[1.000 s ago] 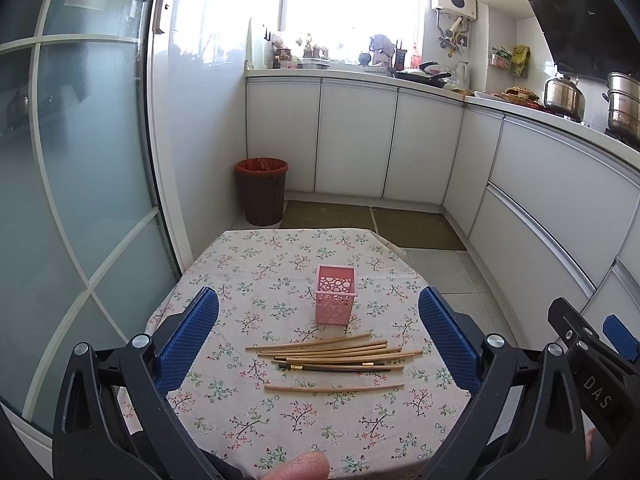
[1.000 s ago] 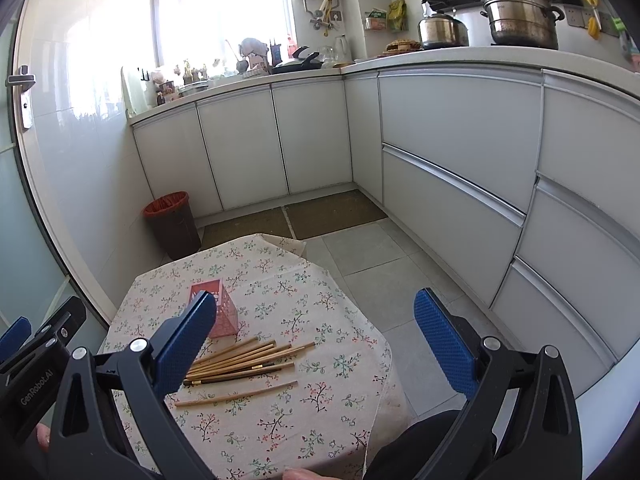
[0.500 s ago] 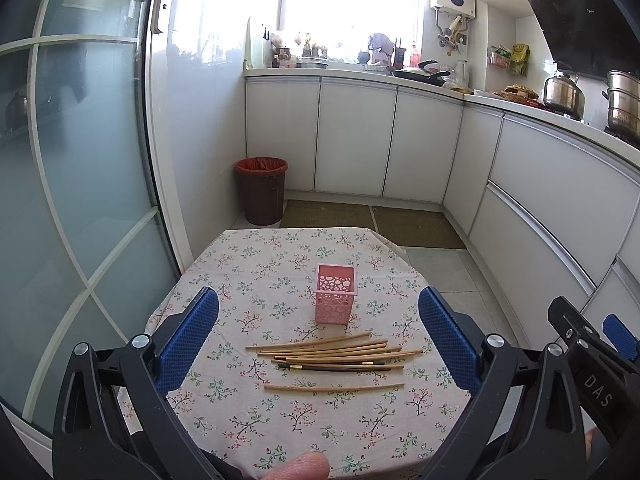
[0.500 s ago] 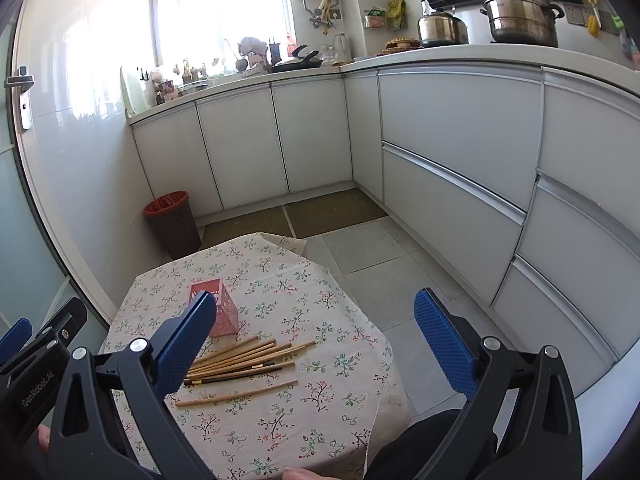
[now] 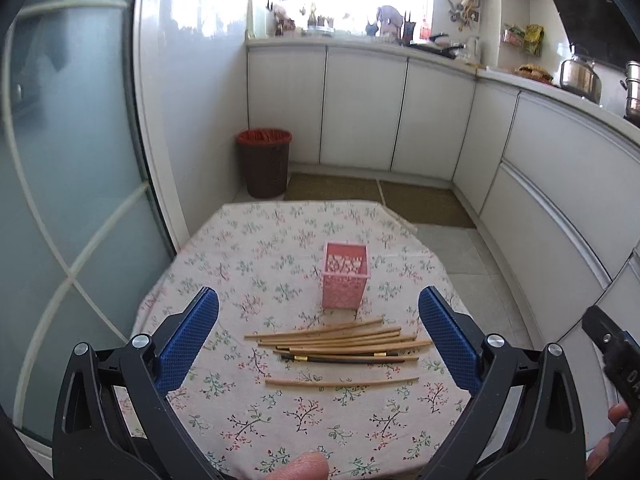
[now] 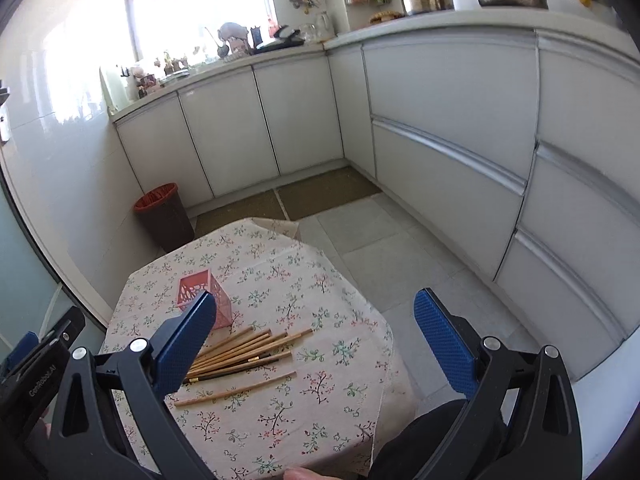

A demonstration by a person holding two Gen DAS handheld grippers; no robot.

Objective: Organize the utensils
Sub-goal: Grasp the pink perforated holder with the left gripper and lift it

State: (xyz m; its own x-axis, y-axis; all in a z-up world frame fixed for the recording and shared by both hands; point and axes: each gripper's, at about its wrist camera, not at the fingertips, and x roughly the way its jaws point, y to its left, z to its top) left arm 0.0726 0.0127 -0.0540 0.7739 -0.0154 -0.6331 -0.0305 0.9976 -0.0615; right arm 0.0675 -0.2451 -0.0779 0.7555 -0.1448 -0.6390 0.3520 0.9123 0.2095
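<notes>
Floral cloth covers the table (image 5: 256, 240), both views. Left hand-held gripper (image 5: 319, 336): blue pads spread wide, nothing between them, held above the table's near edge. Right hand-held gripper (image 6: 315, 338): likewise wide apart and empty, above the near right corner.

Left to right, left wrist view:
- frosted glass door (image 5: 60, 200) at the left; the right wrist view catches only a sliver of it.
- brown bin (image 5: 265, 162) on the floor beyond the far left corner of the table.
- pink holder (image 5: 345, 280), perforated, upright, at about the table's centre. Looks empty, though its bottom is not fully seen.
- chopsticks (image 5: 340, 340) flat on the cloth just nearer than the holder, between it and the near edge. Long axes run left-right, roughly parallel to the near edge, fanned slightly. Mostly pale wood; one dark one (image 5: 344, 359) with gold bands. One pale stick (image 5: 342, 382) lies apart, closest to the near edge.
- part of the right tool shows at the right frame edge.

Right wrist view: same bundle seen obliquely, sticks slanting up to the right; its left pad hides their left ends and part of the holder. Only this view shows the floor tiles (image 6: 380, 248) right of the table, and a dark-clothed knee (image 6: 420, 432) of the person by the near right corner.
</notes>
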